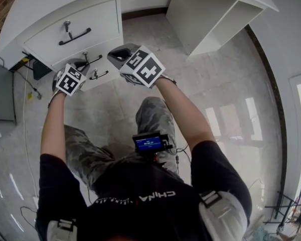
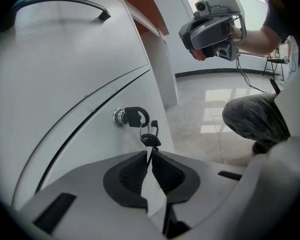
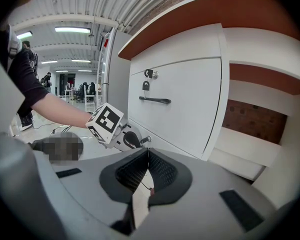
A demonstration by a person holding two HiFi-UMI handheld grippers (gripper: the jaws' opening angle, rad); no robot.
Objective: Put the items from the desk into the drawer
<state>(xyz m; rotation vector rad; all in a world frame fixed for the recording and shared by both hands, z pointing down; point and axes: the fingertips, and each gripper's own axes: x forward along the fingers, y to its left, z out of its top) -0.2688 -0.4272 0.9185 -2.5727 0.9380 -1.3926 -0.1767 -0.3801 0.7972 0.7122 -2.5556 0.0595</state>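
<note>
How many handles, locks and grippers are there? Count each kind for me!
Handles: 3
Locks: 3
Grippers: 2, the left gripper, shut on a hanging key, and the right gripper
Total: 8

White drawer (image 1: 93, 24), black handle (image 1: 74, 36), black keys (image 2: 140, 120), grey camouflage trousers (image 1: 155, 115).
</note>
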